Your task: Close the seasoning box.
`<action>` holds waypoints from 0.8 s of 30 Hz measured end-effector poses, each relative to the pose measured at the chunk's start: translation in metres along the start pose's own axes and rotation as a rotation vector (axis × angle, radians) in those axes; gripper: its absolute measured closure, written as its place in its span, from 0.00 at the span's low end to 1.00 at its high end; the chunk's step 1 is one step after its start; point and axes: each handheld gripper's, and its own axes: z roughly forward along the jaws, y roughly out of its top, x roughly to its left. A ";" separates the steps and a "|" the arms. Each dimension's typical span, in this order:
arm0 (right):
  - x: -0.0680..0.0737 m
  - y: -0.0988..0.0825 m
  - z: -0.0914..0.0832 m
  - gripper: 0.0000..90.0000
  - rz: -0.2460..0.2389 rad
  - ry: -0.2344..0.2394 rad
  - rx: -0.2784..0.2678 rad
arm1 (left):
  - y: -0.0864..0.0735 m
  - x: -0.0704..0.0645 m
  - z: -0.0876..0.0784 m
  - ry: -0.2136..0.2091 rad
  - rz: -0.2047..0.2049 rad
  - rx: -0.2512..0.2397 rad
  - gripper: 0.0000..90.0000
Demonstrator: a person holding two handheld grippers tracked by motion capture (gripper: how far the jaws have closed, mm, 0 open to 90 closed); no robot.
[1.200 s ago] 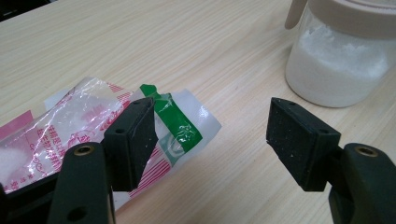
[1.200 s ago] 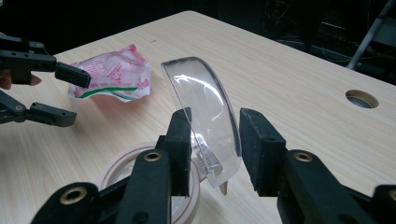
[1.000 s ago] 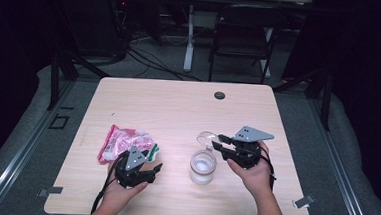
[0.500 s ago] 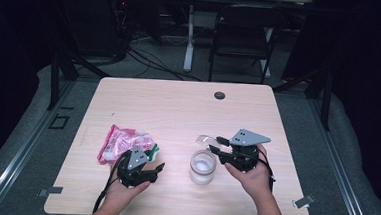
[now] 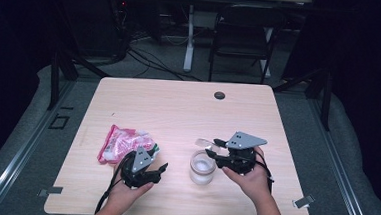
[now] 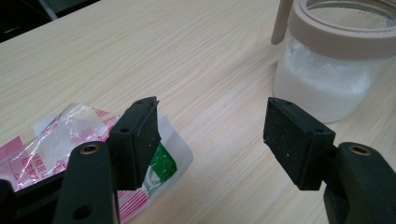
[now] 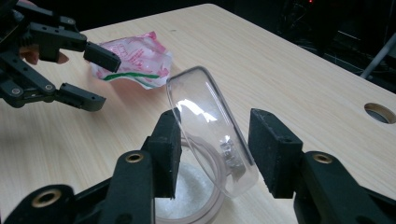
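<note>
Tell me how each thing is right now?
Jar: upright, open, white powder inside.
Lid: hinged up, tilted, between the right gripper's jaws.
Packet: lying crumpled on the table.
Left gripper: open, empty.
Right gripper: jaws just opening around the lid.

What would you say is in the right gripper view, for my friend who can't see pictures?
The right gripper has its two black jaws apart around a clear hinged lid, tipped up over a jar of white powder. Its jaws have just been opening. Farther off, the left gripper hangs open near a pink packet.
</note>
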 end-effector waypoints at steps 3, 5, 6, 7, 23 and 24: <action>0.003 0.000 0.001 0.58 -0.014 0.003 0.004 | 0.000 0.000 0.000 -0.003 0.000 -0.003 0.39; 0.005 -0.002 0.003 0.56 -0.021 0.006 0.006 | 0.001 0.000 0.002 -0.006 0.004 -0.004 0.40; 0.005 -0.002 0.003 0.56 -0.021 0.006 0.006 | 0.001 0.000 0.002 -0.006 0.004 -0.004 0.40; 0.006 -0.003 0.003 0.55 -0.022 0.004 0.007 | 0.001 0.000 0.003 -0.010 0.003 -0.003 0.40; 0.013 -0.006 0.005 0.50 -0.053 0.000 0.017 | 0.002 0.001 0.005 -0.018 0.008 -0.002 0.40; 0.013 -0.005 0.005 0.50 -0.054 0.005 0.015 | 0.002 0.001 0.005 -0.016 0.008 -0.001 0.40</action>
